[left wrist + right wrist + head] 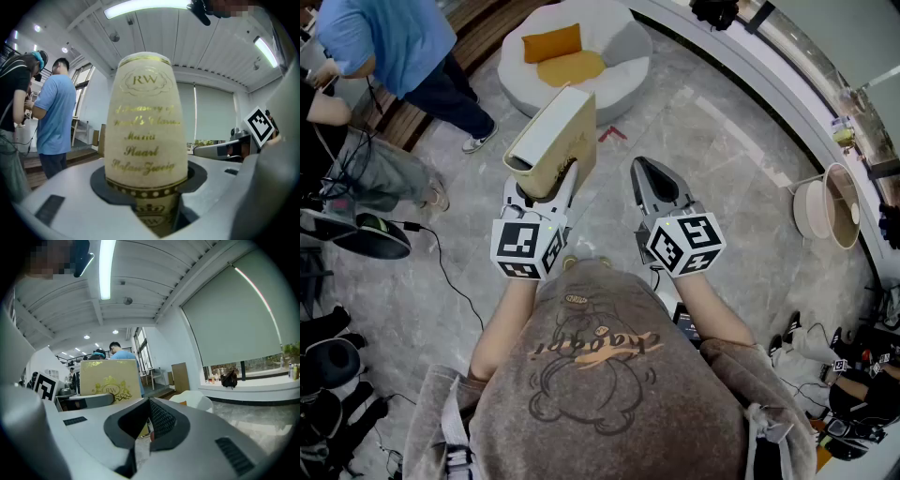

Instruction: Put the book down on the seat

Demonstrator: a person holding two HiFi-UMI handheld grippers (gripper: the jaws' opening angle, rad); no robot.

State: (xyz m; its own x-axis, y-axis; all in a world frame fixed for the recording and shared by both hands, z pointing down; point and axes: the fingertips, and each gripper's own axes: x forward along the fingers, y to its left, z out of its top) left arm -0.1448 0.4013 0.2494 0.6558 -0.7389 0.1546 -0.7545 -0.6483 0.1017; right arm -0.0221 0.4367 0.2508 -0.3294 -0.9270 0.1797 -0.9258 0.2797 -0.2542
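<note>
A cream book (555, 139) with gold lettering stands upright in my left gripper (547, 176), which is shut on its lower end. In the left gripper view the spine of the book (146, 136) fills the middle, and both jaws of the left gripper (149, 192) press on it. Beside it my right gripper (650, 172) is held level, shut and empty. In the right gripper view the right gripper (149, 425) has nothing in it, and the book (110, 378) shows to its left. The seat (617, 73), a round pale pouf with orange cushions, lies ahead on the floor, past the book.
A person in a blue shirt (398, 42) stands at the far left, and another person (370, 169) sits by black gear and cables. A curved white counter (787, 89) runs along the right, with a small round stool (827, 206) near it. A red mark (612, 134) is on the floor.
</note>
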